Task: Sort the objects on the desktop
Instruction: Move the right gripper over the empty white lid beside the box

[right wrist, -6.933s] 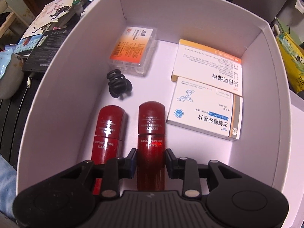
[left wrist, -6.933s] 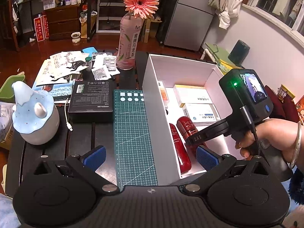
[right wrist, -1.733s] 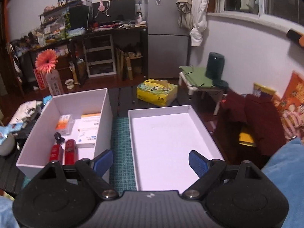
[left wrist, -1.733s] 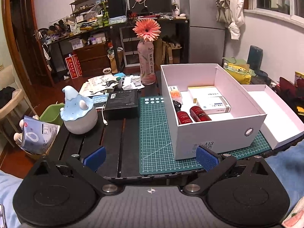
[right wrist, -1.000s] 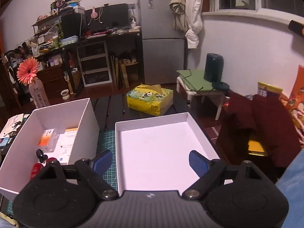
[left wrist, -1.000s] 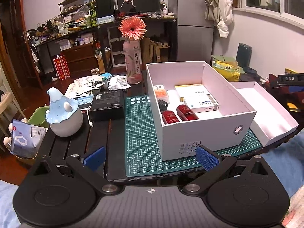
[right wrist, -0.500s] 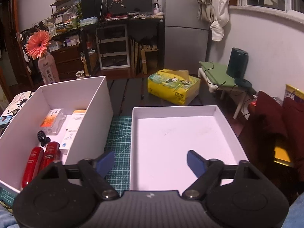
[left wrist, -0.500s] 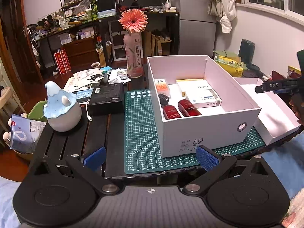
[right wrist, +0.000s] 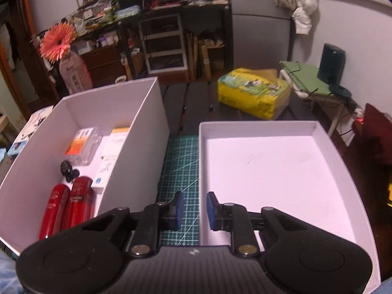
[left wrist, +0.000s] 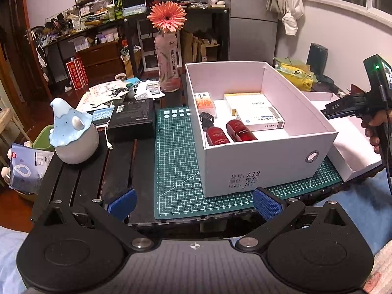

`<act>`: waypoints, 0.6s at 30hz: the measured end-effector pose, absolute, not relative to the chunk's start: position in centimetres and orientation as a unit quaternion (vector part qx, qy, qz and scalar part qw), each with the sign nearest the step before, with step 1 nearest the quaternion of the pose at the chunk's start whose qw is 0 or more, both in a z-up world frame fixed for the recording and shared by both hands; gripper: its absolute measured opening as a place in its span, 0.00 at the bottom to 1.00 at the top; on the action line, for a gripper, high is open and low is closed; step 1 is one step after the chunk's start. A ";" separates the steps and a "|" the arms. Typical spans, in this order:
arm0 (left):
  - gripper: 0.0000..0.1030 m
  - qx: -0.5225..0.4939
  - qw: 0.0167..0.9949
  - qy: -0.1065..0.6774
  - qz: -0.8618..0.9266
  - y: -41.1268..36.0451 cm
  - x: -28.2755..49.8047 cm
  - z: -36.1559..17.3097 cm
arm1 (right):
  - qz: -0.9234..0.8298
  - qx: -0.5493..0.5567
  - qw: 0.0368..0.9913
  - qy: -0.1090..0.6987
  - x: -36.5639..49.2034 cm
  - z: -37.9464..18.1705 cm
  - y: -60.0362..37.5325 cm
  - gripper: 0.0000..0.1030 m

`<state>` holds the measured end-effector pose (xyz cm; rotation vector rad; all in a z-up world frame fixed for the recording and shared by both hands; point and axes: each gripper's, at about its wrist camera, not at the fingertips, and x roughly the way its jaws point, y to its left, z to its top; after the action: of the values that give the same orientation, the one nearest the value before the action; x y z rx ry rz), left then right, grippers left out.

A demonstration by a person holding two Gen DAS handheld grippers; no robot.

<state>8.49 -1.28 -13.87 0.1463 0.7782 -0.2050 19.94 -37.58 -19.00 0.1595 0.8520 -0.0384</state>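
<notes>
step: lidding the packed box, by my reading | right claw [right wrist: 194,209] closing astride near-left wall of shallow white cardboard lid [right wrist: 274,171], at 3 o'clock of deep white cardboard box [right wrist: 147,147], pads not yet pressing | left claw [left wrist: 193,203] released, empty | next: pinch wall, lift lid over box

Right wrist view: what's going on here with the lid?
A person with a gripper in each hand is sorting desk items into a white box. The right gripper straddles the left wall of the lid, its jaws closing on it but not yet pressing. The box already holds two red bottles, medicine boxes and a black clip. The left gripper hovers open at the table's near edge, holding nothing.
</notes>
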 end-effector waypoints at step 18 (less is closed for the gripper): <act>0.99 0.074 0.915 0.386 -0.088 -1.5 9.1 -14.4 | -0.022 0.080 0.886 0.456 21.7 -22.4 -37.4 0.15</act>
<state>9.11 -1.52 -14.39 0.1519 0.7955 -0.1817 21.75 -37.38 -22.39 0.1664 0.9487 -0.0464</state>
